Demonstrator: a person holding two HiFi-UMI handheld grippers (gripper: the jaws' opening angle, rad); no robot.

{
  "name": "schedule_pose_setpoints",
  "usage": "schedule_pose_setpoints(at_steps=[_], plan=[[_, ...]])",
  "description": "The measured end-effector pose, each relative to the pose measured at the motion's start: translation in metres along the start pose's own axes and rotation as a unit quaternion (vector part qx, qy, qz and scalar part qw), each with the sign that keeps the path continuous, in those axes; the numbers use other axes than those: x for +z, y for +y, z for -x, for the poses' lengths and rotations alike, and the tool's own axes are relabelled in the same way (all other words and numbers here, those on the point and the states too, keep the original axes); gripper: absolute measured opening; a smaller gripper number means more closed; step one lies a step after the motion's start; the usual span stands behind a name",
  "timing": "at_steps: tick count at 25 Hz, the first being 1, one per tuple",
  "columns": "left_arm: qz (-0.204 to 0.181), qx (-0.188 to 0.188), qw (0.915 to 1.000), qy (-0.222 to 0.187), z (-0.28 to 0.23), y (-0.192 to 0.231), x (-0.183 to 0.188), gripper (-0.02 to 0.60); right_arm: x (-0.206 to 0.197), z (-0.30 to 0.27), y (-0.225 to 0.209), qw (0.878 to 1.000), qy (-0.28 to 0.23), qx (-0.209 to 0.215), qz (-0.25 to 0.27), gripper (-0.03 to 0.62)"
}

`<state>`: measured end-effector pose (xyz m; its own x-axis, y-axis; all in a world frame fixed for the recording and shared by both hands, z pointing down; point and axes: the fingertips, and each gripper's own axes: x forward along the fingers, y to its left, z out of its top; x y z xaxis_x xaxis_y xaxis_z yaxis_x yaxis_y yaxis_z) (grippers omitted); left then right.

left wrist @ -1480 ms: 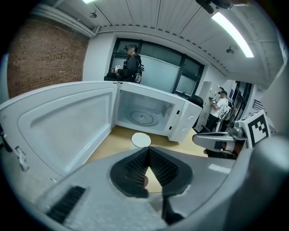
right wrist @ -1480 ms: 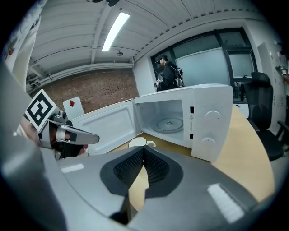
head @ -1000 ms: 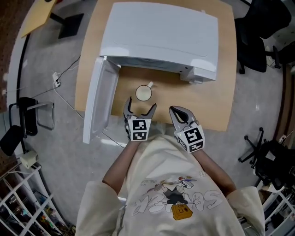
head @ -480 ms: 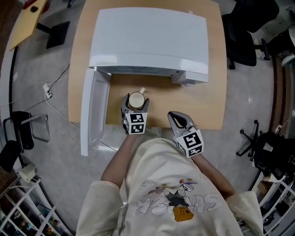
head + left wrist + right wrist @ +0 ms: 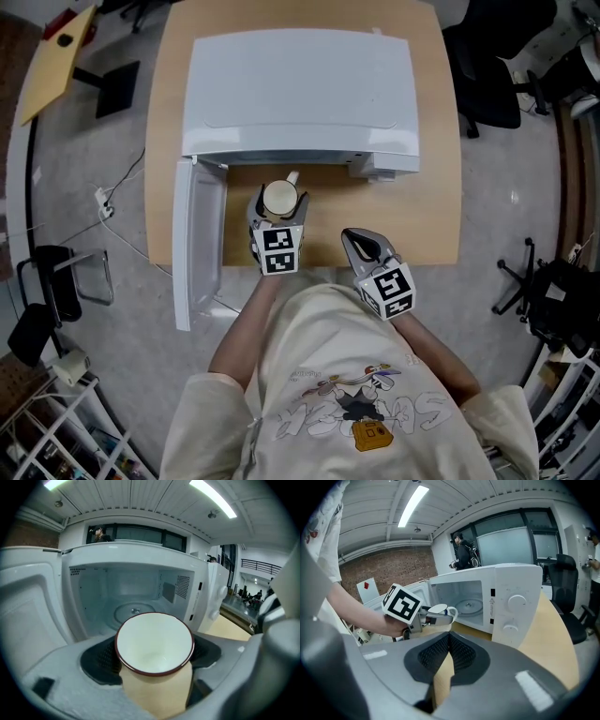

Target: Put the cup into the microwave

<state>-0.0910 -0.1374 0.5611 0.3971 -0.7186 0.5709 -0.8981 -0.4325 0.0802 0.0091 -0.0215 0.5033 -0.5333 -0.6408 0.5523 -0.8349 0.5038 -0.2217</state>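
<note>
The pick-up looks done. The left tongs are closed on the cup, pads pressing its cream sides. The right gripper view shows the cup upright and clear of the bench, its handle pointing away from the tongs toward the microwave. The door stands fully open off to the left of these tongs, so no opening step is left. Straight ahead of the cup lies the empty cavity with its glass turntable. The cup is just short of the opening, not yet inside. The right tongs are pressed together on nothing, beside the left ones over the bench edge. What remains, as I judge it: move the cup forward over the sill, set it on the turntable, let go and draw back
</note>
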Motion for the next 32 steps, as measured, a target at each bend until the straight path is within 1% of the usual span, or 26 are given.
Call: schedule_pose_setpoints(at_steps=[4, 7, 11, 16, 19, 22, 24, 25, 27, 32], plan=[[-0.002, 0.013, 0.9995, -0.028, -0.023, 0.015, 0.039, 0.403, 0.008, -0.001, 0.004, 1.0, -0.011, 0.008, 0.001, 0.006], [-0.012, 0.018, 0.9993, -0.031, -0.05, 0.027, 0.058, 0.403, 0.012, -0.002, 0.007, 1.0, -0.015, 0.015, -0.003, 0.006], [-0.018, 0.021, 0.999, -0.034, -0.073, 0.036, 0.067, 0.403, 0.01, 0.008, 0.003, 1.0, -0.015, -0.007, -0.003, 0.006], [-0.017, 0.026, 0.9987, -0.041, -0.102, 0.048, 0.074, 0.403, 0.003, 0.02, -0.012, 0.998, -0.021, -0.033, -0.04, 0.006], [-0.018, 0.027, 0.9983, -0.049, -0.112, 0.051, 0.08, 0.403, 0.0, 0.027, -0.017, 0.998, -0.013, -0.054, -0.038, 0.006], [-0.022, 0.025, 0.9975, -0.062, -0.117, 0.051, 0.086, 0.405, -0.002, 0.032, -0.017, 0.997, -0.009, -0.063, -0.031, 0.006], [-0.012, 0.023, 0.9975, -0.066, -0.116, 0.05, 0.088, 0.409, -0.001, 0.033, -0.018, 0.997, -0.011, -0.063, -0.031, 0.006], [-0.004, 0.021, 0.9976, -0.066, -0.114, 0.049, 0.089, 0.428, 0.0, 0.034, -0.019, 0.997, -0.012, -0.062, -0.031, 0.006], [0.002, 0.021, 0.9979, -0.062, -0.109, 0.049, 0.087, 0.43, 0.002, 0.033, -0.02, 0.998, -0.015, -0.059, -0.029, 0.006], [-0.003, 0.032, 0.9986, -0.042, -0.088, 0.052, 0.075, 0.43, 0.011, 0.025, -0.017, 0.999, -0.025, -0.04, -0.017, 0.006]])
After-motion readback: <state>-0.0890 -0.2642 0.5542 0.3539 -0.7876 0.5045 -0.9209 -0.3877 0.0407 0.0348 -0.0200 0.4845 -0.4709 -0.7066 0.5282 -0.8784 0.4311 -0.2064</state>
